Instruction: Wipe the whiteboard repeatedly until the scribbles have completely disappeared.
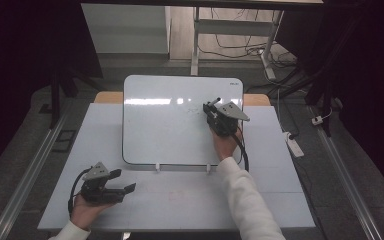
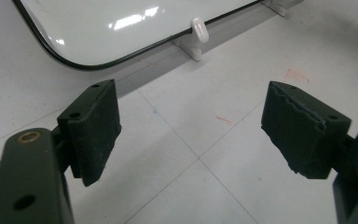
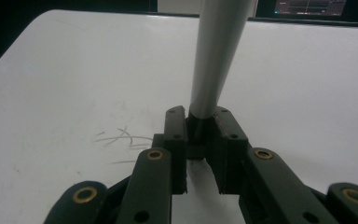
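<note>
Pinching marker [image 3: 216, 56] between right gripper [image 3: 200, 128] jaws above whiteboard [image 3: 307, 84], risking slippage smearing scribbles [image 3: 121, 137] just left; left gripper [image 2: 191, 135] gaping, idle.

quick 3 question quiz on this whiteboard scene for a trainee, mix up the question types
1. True or false: the left gripper has its jaws closed on a marker.
2. Multiple choice: the right gripper is positioned over A) the bare table, B) the whiteboard, C) the floor.
3. Short answer: what marks show on the whiteboard near the right gripper?

Key
1. False. Its jaws stand wide apart with nothing between them, over the table.
2. B. It holds a grey pen-like stick between its jaws above the board.
3. A few faint scribbled lines, just left of the jaws in the right gripper view.
</note>
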The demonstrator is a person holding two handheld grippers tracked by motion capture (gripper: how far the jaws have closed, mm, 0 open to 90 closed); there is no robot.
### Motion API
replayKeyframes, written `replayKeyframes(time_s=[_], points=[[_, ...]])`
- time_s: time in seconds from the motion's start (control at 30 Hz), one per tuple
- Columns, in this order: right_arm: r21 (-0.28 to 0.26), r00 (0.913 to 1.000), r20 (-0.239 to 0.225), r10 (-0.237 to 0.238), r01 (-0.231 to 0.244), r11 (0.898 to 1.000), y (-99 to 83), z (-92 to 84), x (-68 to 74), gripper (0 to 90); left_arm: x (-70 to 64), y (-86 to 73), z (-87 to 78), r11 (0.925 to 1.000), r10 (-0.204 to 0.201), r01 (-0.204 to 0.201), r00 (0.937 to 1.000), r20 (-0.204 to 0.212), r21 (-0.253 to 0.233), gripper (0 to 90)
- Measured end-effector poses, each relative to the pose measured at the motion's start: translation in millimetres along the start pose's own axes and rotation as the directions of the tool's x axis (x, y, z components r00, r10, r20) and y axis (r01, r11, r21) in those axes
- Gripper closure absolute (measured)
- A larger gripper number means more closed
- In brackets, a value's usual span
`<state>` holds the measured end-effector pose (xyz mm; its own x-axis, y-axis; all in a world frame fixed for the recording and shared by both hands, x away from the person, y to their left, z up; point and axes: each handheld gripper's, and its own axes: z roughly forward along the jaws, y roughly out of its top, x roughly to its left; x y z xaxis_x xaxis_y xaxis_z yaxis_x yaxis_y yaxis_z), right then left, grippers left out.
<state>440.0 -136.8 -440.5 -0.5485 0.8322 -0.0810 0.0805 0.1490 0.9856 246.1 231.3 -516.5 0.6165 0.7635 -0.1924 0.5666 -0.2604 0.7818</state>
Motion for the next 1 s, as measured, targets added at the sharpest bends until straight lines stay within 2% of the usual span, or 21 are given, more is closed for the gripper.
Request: replayKeyframes(time_s=[0.07, 0.1, 0.2, 0.23, 0.27, 0.33, 0.37, 0.4, 0.43, 0.5, 0.53, 0.63, 0.7, 0.83, 0.9, 0.93, 0.97, 1.0], points=[[0.007, 0.9999, -0.004, -0.013, 0.014, 1.0, -1.6, -1.3, 3.4, 77.5, 0.2, 0.2, 0.3, 1.0, -0.001, 0.001, 1.0, 0.001, 0.0, 20.0], [0.021, 0.9994, -0.03, -0.017, 0.017, 1.0, -4.9, -2.5, 8.6, 77.5, 0.2, 0.3, 0.4, 1.0, 0.0, 0.0, 1.0, 0.001, 0.001, 20.0], [0.02, 0.9986, -0.032, -0.042, 0.042, 0.999, -6.5, -3.8, 10.3, 77.5, -0.5, 0.2, 0.0, 1.0, 0.003, -0.003, 1.0, 0.0, 0.001, 20.0], [0.009, 0.9999, -0.003, -0.015, 0.015, 1.0, -5.4, -5.2, 4.2, 77.5, -0.7, 0.2, -0.2, 1.0, 0.004, -0.004, 1.0, -0.001, 0.001, 20.0], [0.009, 0.9999, -0.003, -0.015, 0.015, 1.0, -5.4, -5.2, 4.2, 77.5, -0.9, 0.2, -0.5, 1.0, 0.004, -0.004, 1.0, 0.0, 0.001, 20.0], [-0.002, 0.9996, 0.003, 0.029, -0.029, 1.0, -4.9, -5.2, -1.1, 77.5, -1.1, 0.3, -0.6, 1.0, 0.004, -0.004, 1.0, -0.001, 0.0, 20.0], [0.003, 0.9996, -0.023, 0.018, -0.018, 1.0, -6.1, -2.7, 5.8, 77.5, -1.0, 0.5, -0.3, 1.0, 0.003, -0.003, 1.0, -0.002, 0.0, 20.0], [0.003, 0.9996, -0.023, 0.018, -0.018, 1.0, -6.1, -2.7, 5.8, 77.5, -0.7, 0.6, -0.1, 1.0, 0.002, -0.002, 1.0, -0.002, 0.001, 20.0], [0.015, 0.9986, -0.053, 0.008, -0.008, 1.0, -7.2, -0.5, 12.7, 77.5, -0.6, 0.6, 0.1, 1.0, 0.002, -0.002, 1.0, -0.003, 0.001, 19.9], [0.032, 0.9941, -0.096, -0.05, 0.054, 0.998, -8.8, 4.4, 28.2, 77.5, -0.8, 0.6, 0.0, 1.0, 0.002, -0.002, 1.0, -0.004, 0.002, 20.0], [0.033, 0.9924, -0.107, -0.061, 0.065, 0.997, -9.1, 6.3, 32.9, 77.5, -1.2, 0.5, -0.2, 1.0, 0.003, -0.003, 1.0, -0.004, 0.001, 19.9], [0.028, 0.9938, -0.104, -0.038, 0.041, 0.999, -7.1, 8.7, 30.8, 77.5, -1.5, 0.2, -1.1, 1.0, 0.003, -0.003, 1.0, -0.004, -0.002, 20.0], [0.013, 0.9982, -0.057, -0.02, 0.02, 1.0, -1.9, 8.4, 20.4, 77.5, -1.2, 0.3, -1.2, 1.0, 0.002, -0.002, 1.0, -0.003, -0.004, 20.0], [0.008, 0.9993, -0.037, 0.0, 0.0, 1.0, 3.4, 11.3, 14.5, 77.5, -1.1, 0.6, -0.4, 1.0, 0.005, -0.005, 1.0, -0.001, 0.001, 20.0], [0.005, 0.999, -0.044, 0.004, -0.004, 1.0, 2.8, 12.5, 17.2, 77.5, -1.1, 0.6, -0.7, 1.0, 0.005, -0.005, 1.0, 0.0, -0.001, 20.0], [0.016, 0.9965, -0.084, 0.0, 0.002, 1.0, 0.1, 15.3, 26.9, 77.5, -0.9, 0.5, -0.8, 1.0, 0.004, -0.004, 1.0, -0.001, -0.002, 20.0], [0.023, 0.9945, -0.105, -0.01, 0.013, 1.0, -1.9, 16.7, 33.7, 77.5, -0.8, 0.6, -0.8, 1.0, 0.003, -0.003, 1.0, -0.003, -0.002, 20.0], [0.023, 0.9945, -0.105, -0.01, 0.013, 1.0, -1.9, 16.7, 33.7, 77.5, -0.9, 0.6, -0.7, 1.0, 0.003, -0.003, 1.0, -0.003, -0.001, 20.0]])
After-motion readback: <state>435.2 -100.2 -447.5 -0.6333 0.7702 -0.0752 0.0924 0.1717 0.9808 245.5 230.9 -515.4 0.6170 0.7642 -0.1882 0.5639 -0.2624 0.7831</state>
